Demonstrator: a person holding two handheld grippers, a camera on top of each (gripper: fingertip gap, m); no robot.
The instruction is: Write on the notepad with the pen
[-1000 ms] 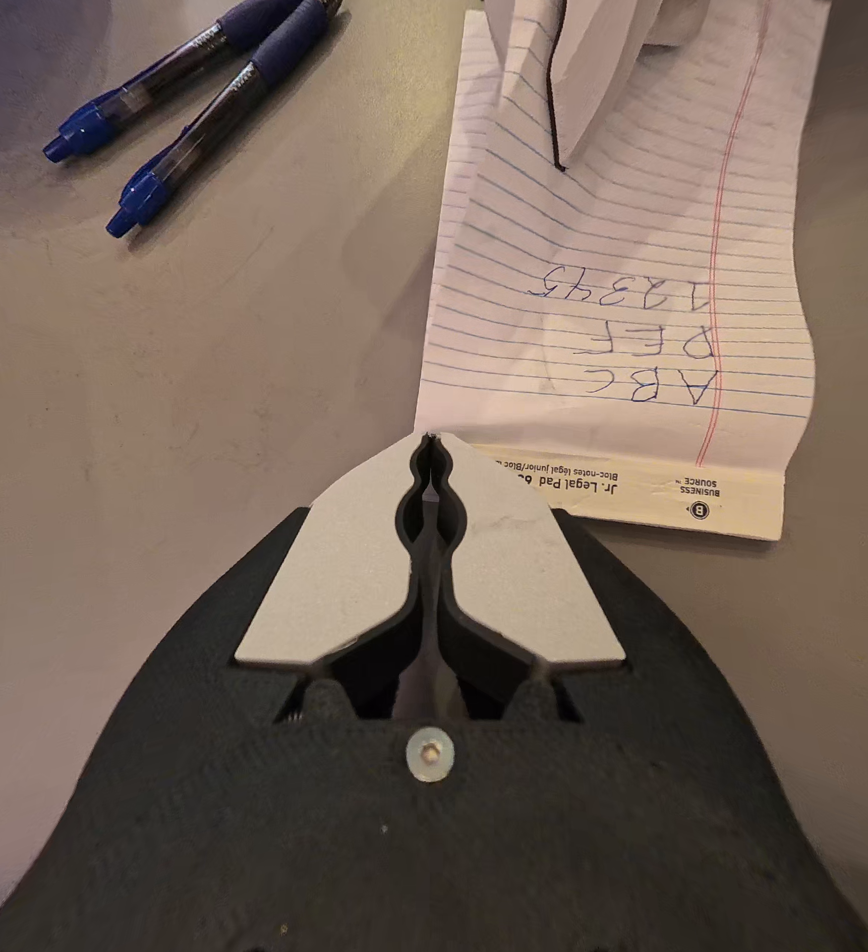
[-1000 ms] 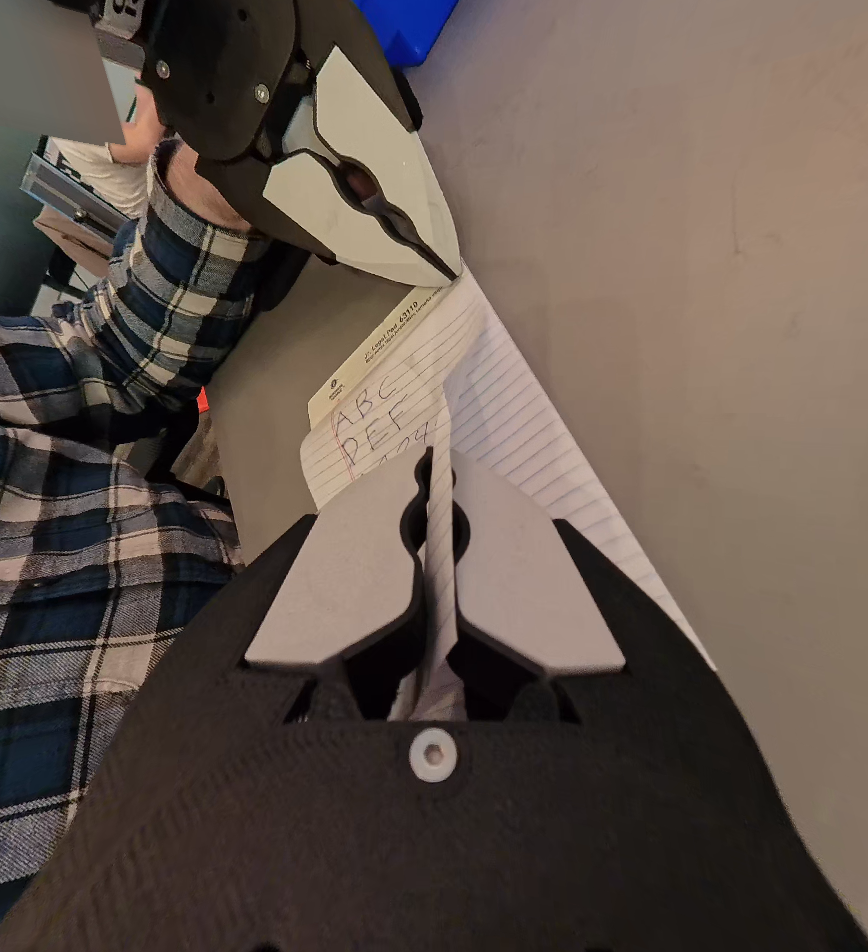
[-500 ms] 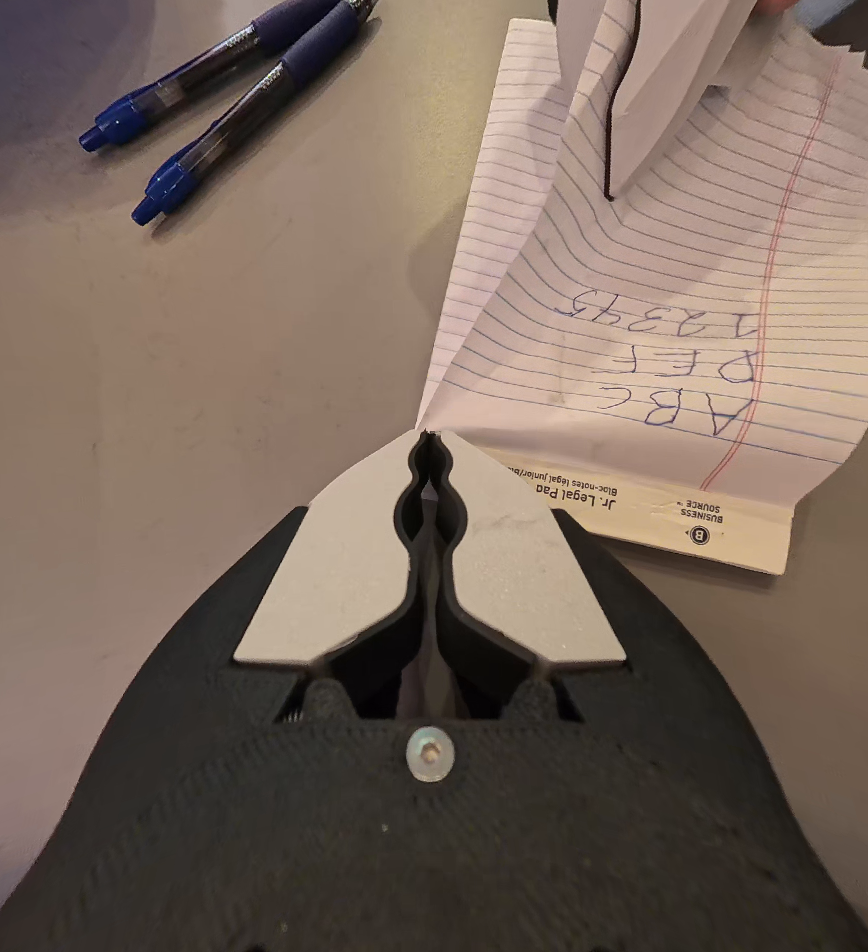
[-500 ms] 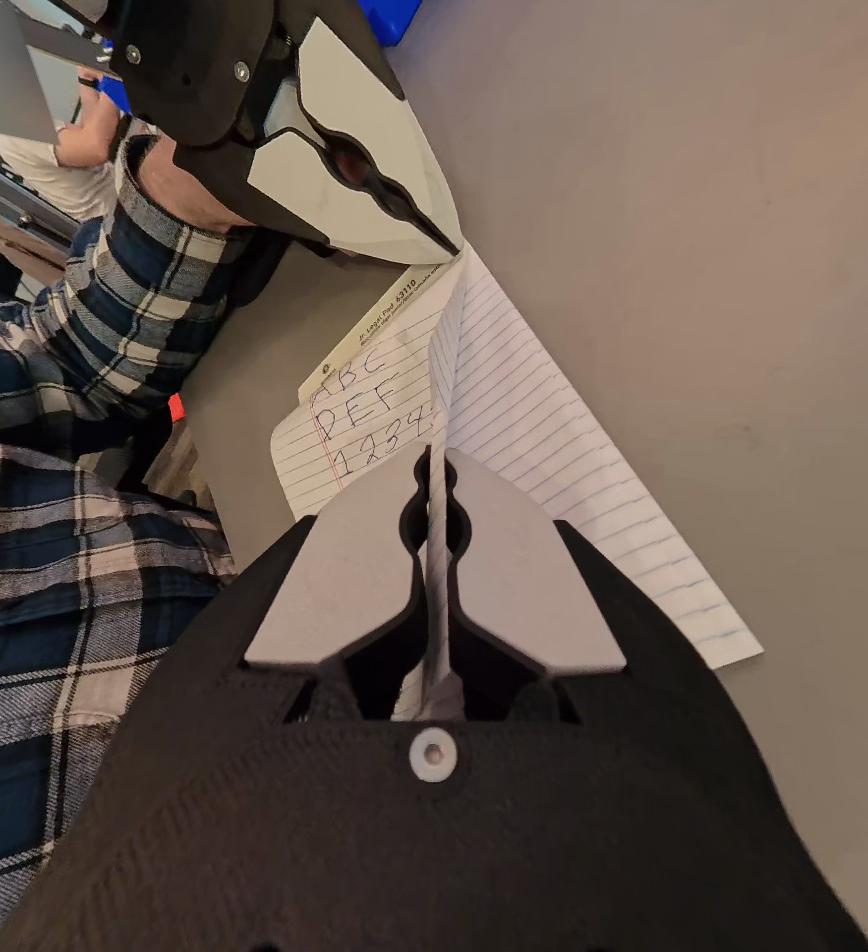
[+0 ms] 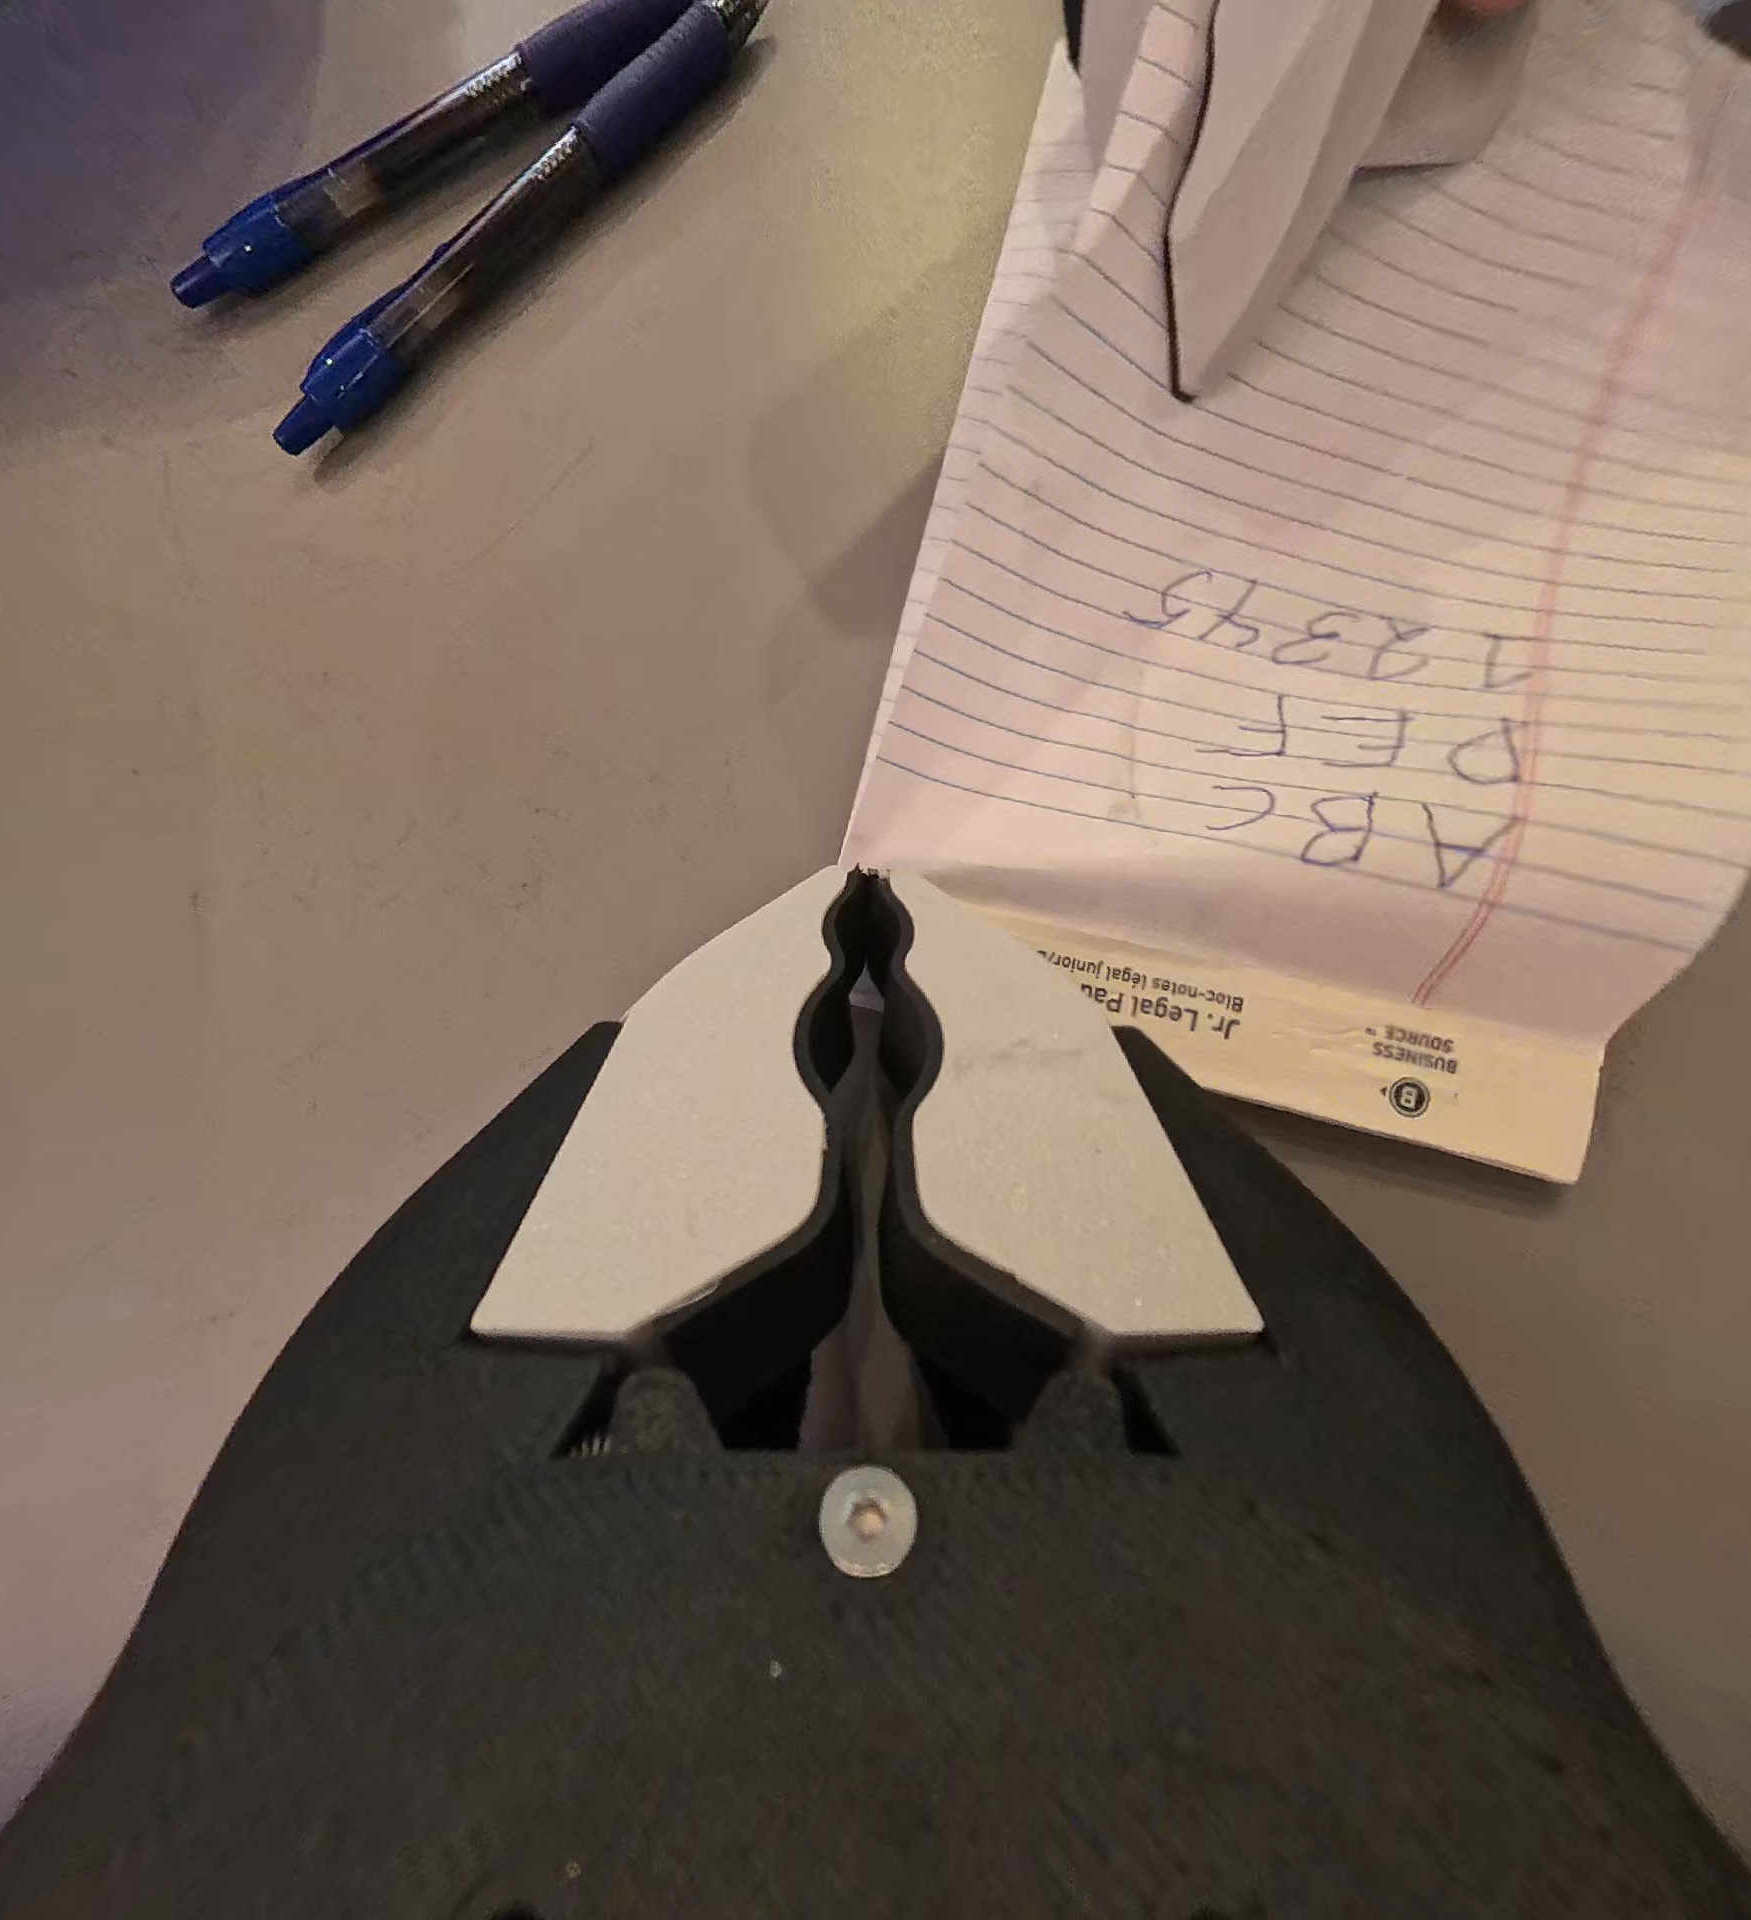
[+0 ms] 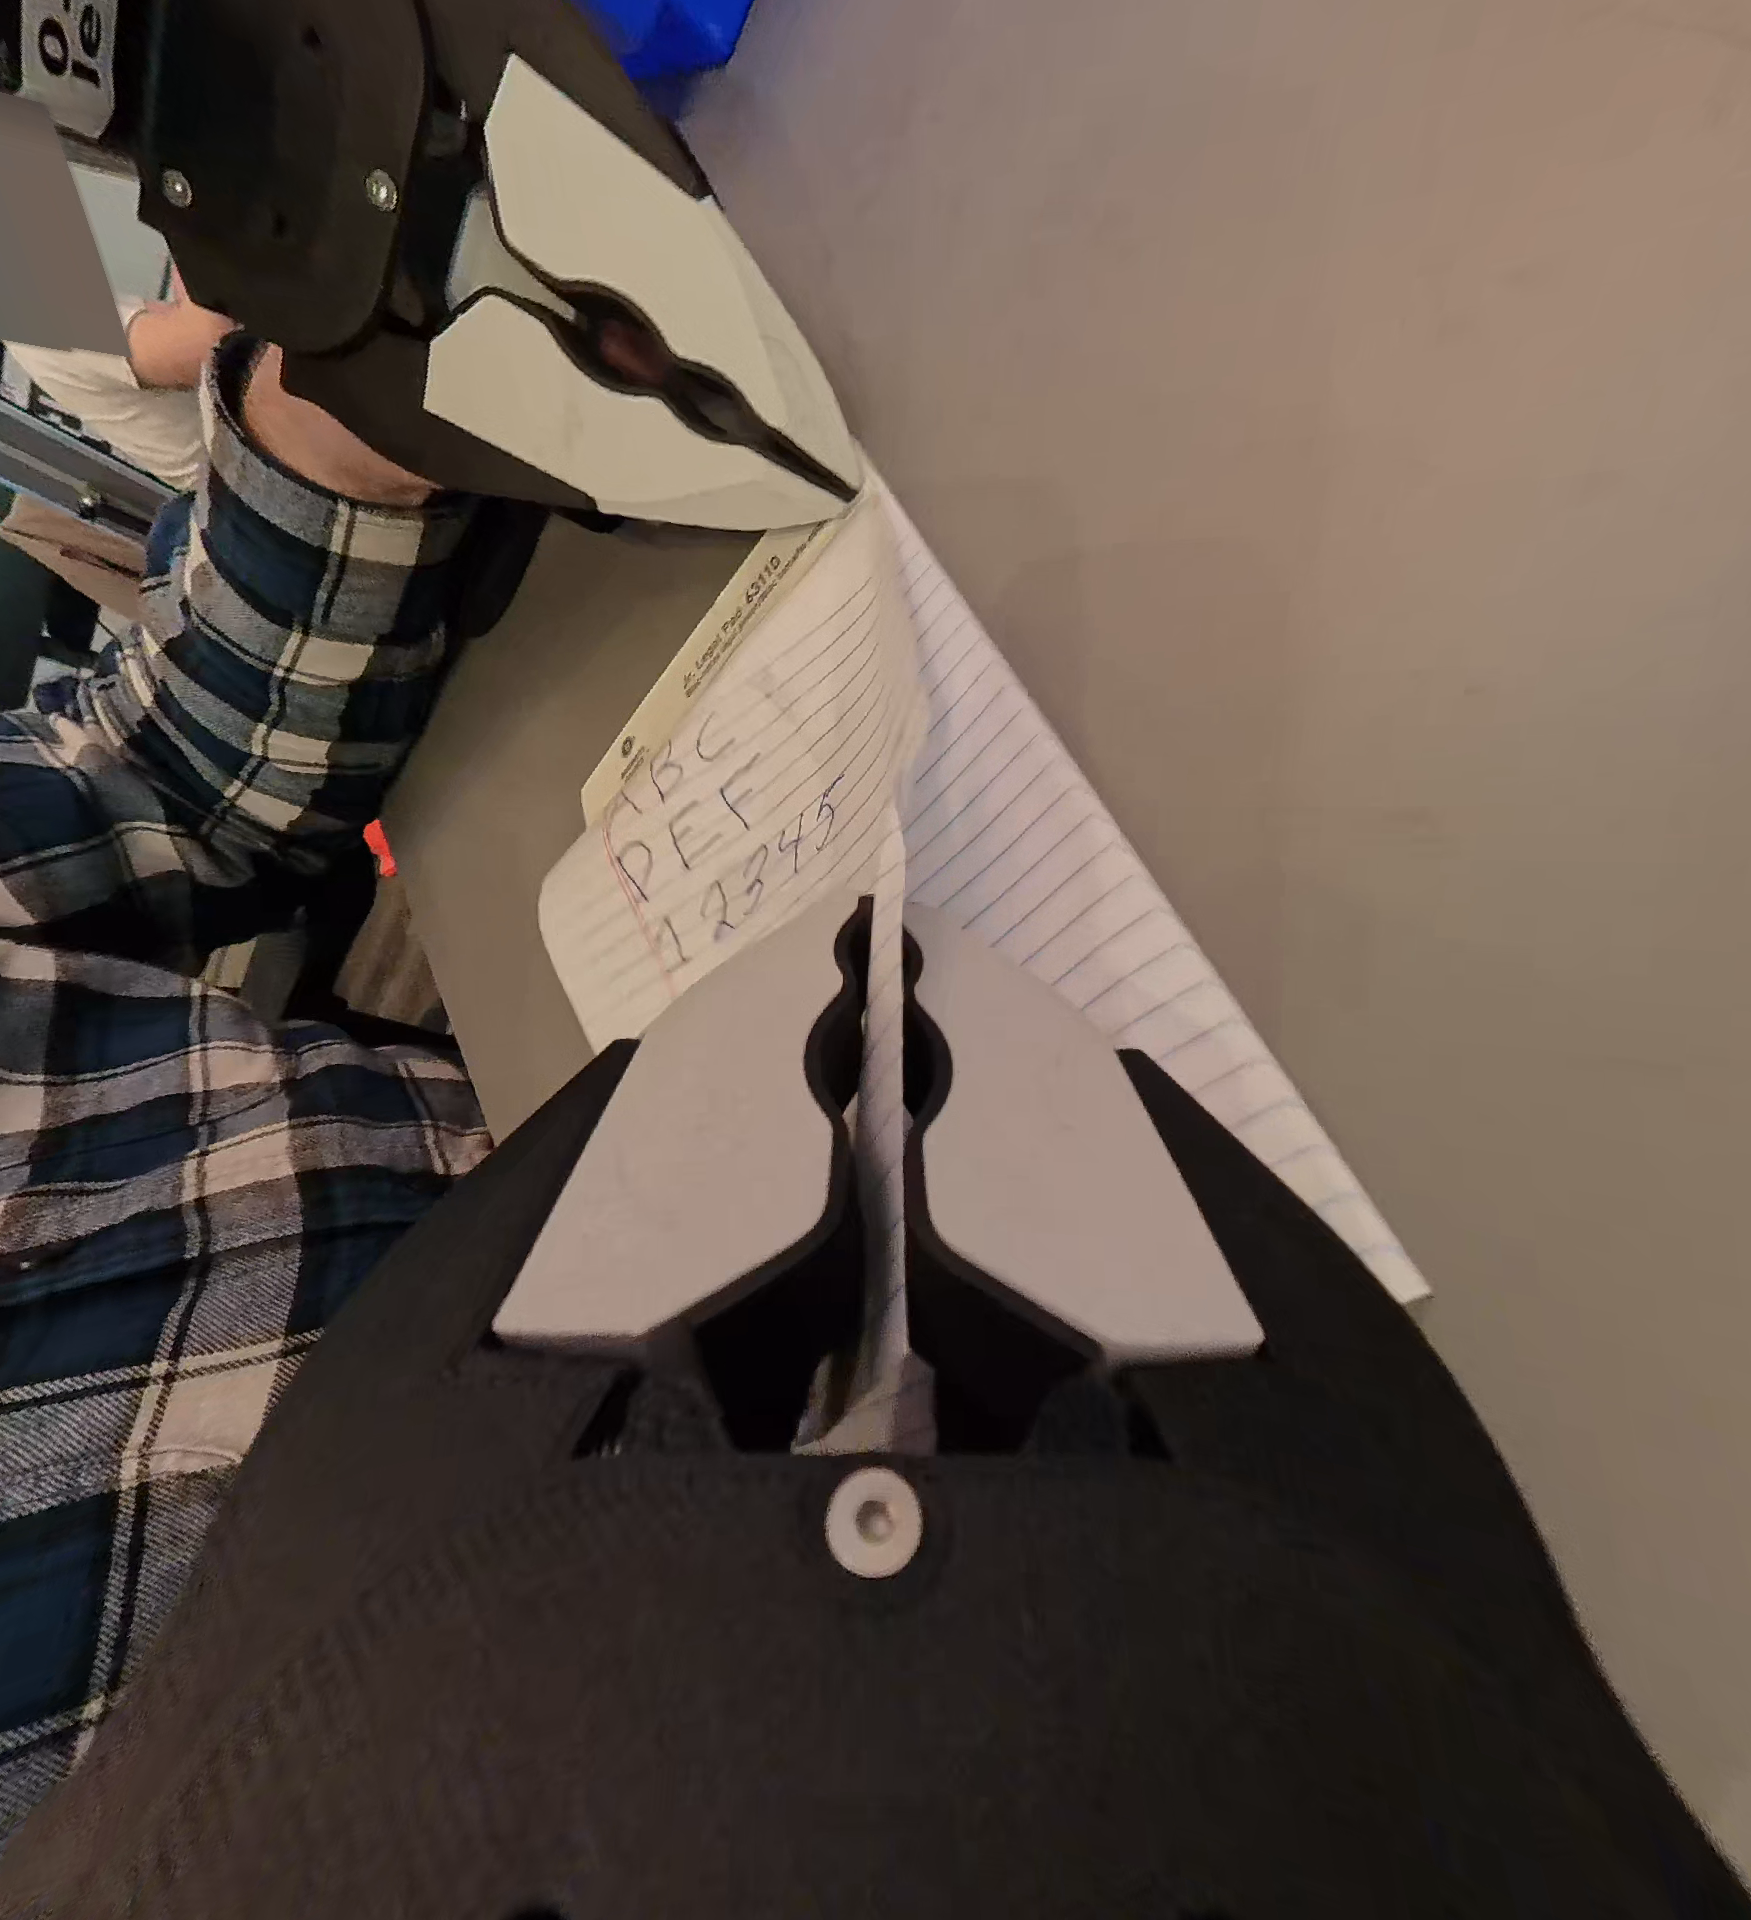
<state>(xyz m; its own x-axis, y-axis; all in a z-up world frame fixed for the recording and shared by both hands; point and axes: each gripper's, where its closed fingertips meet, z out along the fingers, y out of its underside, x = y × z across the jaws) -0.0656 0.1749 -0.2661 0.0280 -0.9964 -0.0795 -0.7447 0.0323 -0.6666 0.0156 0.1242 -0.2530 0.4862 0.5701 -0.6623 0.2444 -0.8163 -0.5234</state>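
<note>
Plain grey tabletop, softly lit; a blue bin at its far edge

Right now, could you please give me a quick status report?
Left tool shut, pinning notepad's binding corner. Right tool shut on top sheet, lifting it. Two blue pens lie untouched on table.

A notepad lies flat on the desk, with two pens lying side by side on the desk to its far left, well apart from it. The left tool rests at the pad's near left corner. The right tool grips the far part of the top sheet, lifted off the pad.
</note>
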